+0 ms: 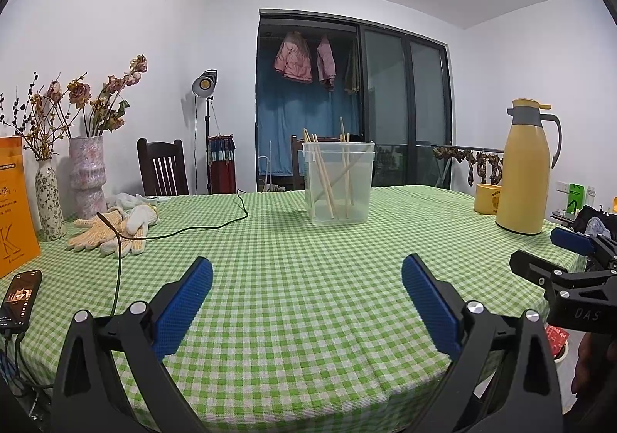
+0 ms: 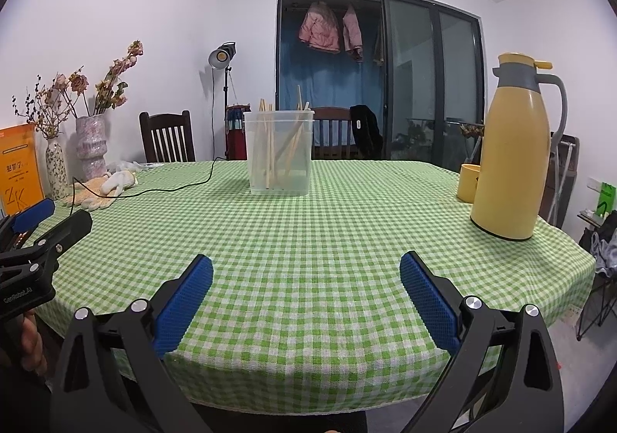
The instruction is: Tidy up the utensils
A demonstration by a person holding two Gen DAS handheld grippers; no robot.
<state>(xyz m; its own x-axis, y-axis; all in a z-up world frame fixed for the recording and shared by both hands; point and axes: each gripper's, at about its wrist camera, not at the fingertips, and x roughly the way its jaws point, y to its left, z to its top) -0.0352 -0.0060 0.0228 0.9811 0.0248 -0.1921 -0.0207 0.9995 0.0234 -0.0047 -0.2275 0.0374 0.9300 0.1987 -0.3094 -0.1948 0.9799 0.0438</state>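
Note:
A clear plastic container (image 1: 338, 182) stands on the green checked tablecloth (image 1: 293, 278) near the far middle; it also shows in the right wrist view (image 2: 279, 153). Several wooden chopsticks (image 1: 326, 178) lean inside it, also seen from the right (image 2: 270, 147). My left gripper (image 1: 307, 278) is open and empty, low over the near table edge. My right gripper (image 2: 306, 275) is open and empty, also at the near edge, well short of the container. Each gripper shows at the side of the other's view: the right one (image 1: 555, 259), the left one (image 2: 50, 224).
A yellow thermos jug (image 2: 513, 155) and yellow cup (image 2: 467, 183) stand at the right. Work gloves (image 1: 112, 230), a black cable (image 1: 185, 228), two vases with dried flowers (image 1: 86, 178), an orange book (image 1: 15, 209) and a phone (image 1: 21, 296) are at the left. Chairs stand behind the table.

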